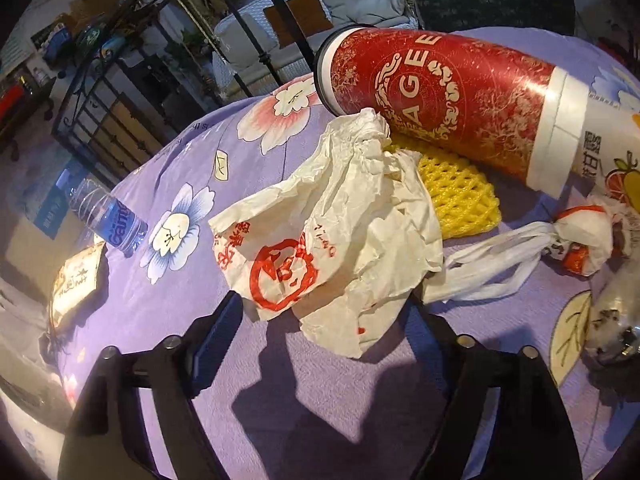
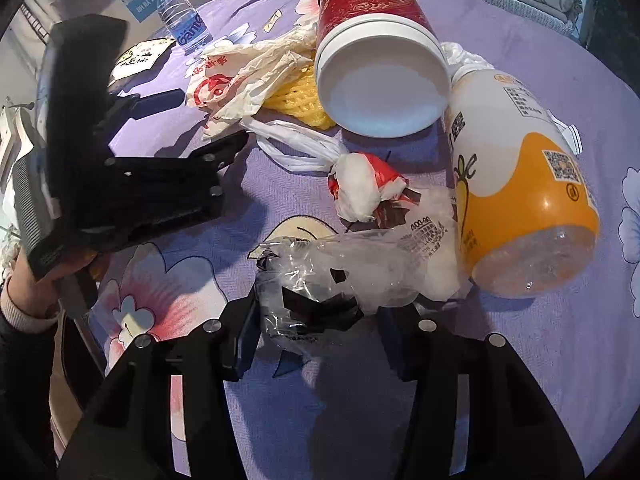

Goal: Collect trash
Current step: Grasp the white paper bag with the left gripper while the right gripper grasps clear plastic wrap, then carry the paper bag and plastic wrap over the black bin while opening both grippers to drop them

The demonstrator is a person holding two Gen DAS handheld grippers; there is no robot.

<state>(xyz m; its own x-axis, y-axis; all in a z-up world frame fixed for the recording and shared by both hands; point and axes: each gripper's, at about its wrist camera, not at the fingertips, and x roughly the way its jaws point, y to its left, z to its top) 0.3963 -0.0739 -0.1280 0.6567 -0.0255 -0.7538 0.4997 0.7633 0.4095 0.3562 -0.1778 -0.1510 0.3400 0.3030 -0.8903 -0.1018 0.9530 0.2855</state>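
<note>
On the tablecloth (image 1: 180,152) we find the crumpled paper bag (image 1: 328,236) lying partly over the foam net (image 1: 456,196), with the tall cup (image 1: 440,100) on its side behind both. Right of the bag lies a knotted plastic bag (image 1: 520,256) (beside what seems a juice bottle (image 2: 524,184)). A water bottle (image 1: 108,216) stands far left.

A purple flowered cloth (image 1: 192,152) covers the desk. A red paper cup (image 1: 440,92) lies on its side there. Against the cup rest a crumpled white bag (image 1: 340,232) and yellow foam net (image 1: 460,196); beside it lie an orange-labelled bottle (image 2: 520,184), a knotted bag (image 2: 360,188) and a clear wrapper (image 2: 340,272). A water bottle (image 1: 108,216) stands well apart.
</note>
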